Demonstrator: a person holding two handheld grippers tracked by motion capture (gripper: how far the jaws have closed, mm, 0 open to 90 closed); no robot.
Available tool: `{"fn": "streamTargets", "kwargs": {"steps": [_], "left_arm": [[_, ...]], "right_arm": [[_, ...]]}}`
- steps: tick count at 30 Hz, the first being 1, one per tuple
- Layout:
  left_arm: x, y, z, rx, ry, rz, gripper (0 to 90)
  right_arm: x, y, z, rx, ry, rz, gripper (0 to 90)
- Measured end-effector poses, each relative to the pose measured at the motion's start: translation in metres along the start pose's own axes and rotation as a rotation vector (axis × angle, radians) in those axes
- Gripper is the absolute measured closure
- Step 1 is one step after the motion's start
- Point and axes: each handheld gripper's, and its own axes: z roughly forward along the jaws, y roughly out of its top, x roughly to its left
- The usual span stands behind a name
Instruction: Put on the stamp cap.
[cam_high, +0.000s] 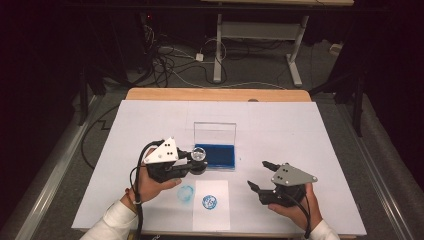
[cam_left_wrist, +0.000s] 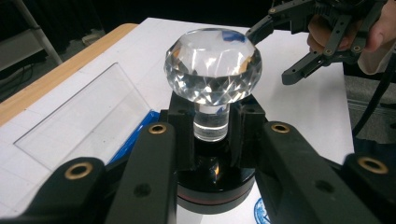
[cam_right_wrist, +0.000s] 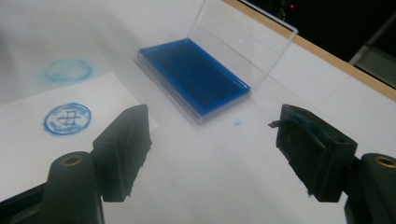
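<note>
Black jaws of the left gripper (cam_left_wrist: 210, 140) pinch the neck of a stamp (cam_left_wrist: 212, 74) topped by a faceted crystal knob, its round black base hanging below the grip. In the high view this left gripper (cam_high: 192, 161) holds the stamp (cam_high: 199, 154) at the near left corner of the open ink pad (cam_high: 215, 155), whose clear lid stands up behind the blue pad. The right gripper (cam_high: 260, 176) rests low on the tabletop (cam_high: 300, 130), its jaws spread wide with nothing between them and blue smears on one pad.

A sheet of paper (cam_high: 211, 220) lies near the front edge, already bearing a crisp blue print (cam_high: 209, 202); a fainter blue ring (cam_high: 186, 193) marks the tabletop just beside its left edge.

Whether the stamp is heading to ink or to paper cannot be told. Either way, the move calls for keeping the base level, pressing straight down without rocking, and lifting vertically so the print does not smear. Landing fully on the paper would avoid another stray mark.
</note>
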Motion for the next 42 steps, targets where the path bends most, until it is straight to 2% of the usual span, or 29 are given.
{"fn": "streamTargets", "kwargs": {"steps": [3, 8, 13, 25, 42], "left_arm": [[0.001, 0.0, -0.003, -0.004, 0.013, 0.0, 72.5], [0.005, 0.0, -0.007, -0.008, 0.039, -0.007, 72.5], [0.008, -0.001, -0.009, -0.002, 0.052, -0.005, 72.5], [0.018, -0.006, -0.015, -0.007, 0.085, -0.031, 72.5], [0.037, -0.022, -0.016, 0.036, 0.155, -0.075, 72.4]], "right_arm": [[-0.002, -0.004, -0.004, 0.003, -0.014, 0.005, 26.4], [-0.004, -0.01, -0.011, -0.023, -0.054, -0.002, 26.9], [-0.005, -0.015, -0.014, -0.017, -0.056, 0.001, 26.9], [-0.008, -0.02, -0.017, -0.003, -0.067, 0.011, 26.9], [-0.007, -0.019, -0.013, 0.008, -0.05, 0.006, 26.9]]}}
